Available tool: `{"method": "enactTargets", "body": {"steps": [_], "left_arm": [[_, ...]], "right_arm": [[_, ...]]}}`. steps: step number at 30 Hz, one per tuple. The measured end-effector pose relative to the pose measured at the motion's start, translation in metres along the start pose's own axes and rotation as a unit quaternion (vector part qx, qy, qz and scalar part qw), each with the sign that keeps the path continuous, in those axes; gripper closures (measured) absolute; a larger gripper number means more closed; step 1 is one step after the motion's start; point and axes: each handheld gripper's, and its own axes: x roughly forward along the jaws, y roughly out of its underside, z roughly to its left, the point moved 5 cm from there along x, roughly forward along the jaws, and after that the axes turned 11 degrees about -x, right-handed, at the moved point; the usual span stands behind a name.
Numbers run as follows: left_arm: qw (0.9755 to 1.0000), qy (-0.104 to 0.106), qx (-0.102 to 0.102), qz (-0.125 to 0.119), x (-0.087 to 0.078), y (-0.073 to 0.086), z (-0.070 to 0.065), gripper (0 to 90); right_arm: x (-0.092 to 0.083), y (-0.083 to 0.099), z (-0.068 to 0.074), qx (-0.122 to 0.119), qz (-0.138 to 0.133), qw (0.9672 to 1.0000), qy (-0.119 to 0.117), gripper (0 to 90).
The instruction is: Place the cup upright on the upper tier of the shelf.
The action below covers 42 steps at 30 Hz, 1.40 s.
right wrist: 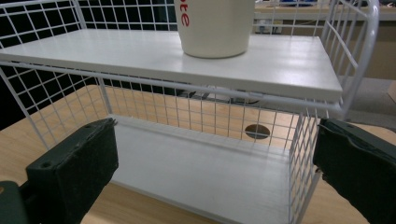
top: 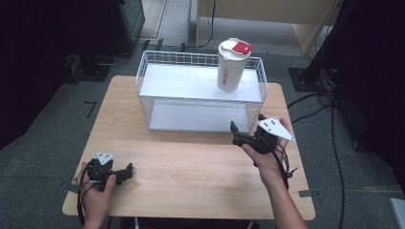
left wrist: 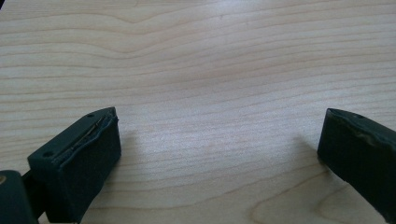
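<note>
Wood tabletop (top: 191, 167) w/ white wire rack (top: 200, 90) at far centre, 2 shelves. White cup (top: 232, 67) w/ red lettering + white lid w/ red tab stands upright on top shelf (top: 181, 81), toward rack's right end; bottom shelf (top: 191, 117) bare. Right hand-held gripper (top: 246, 132) held by right hand (top: 262, 160) just in front of rack's right front corner, grey plate on top, pointing left/toward rack; cup is above and beyond it, apart, not touching. In right gripper view, right hand-held gripper (right wrist: 215, 168) has jaws spread wide, nothing between them but rack; cup base (right wrist: 215, 28) sits on top shelf up ahead, upper centre, rack's right end wire (right wrist: 303, 154) close to right jaw. Left hand-held gripper (top: 125, 172) in left hand (top: 98, 191) at near-left of tabletop, low on surface, well apart from rack and cup. In left gripper view, left hand-held gripper (left wrist: 219, 154) jaws wide apart, holding nothing, bare wood grain (left wrist: 210, 70) ahead.
</note>
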Motion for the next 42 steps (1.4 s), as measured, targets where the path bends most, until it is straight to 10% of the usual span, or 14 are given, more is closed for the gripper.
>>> {"method": "enactTargets", "body": {"steps": [42], "left_arm": [[1.0000,0.000,0.000,0.001,0.000,0.000,0.000,0.0]], "right_arm": [[-0.045,0.107,-0.048,0.029,0.069,0.9962,0.045,0.4]]}}
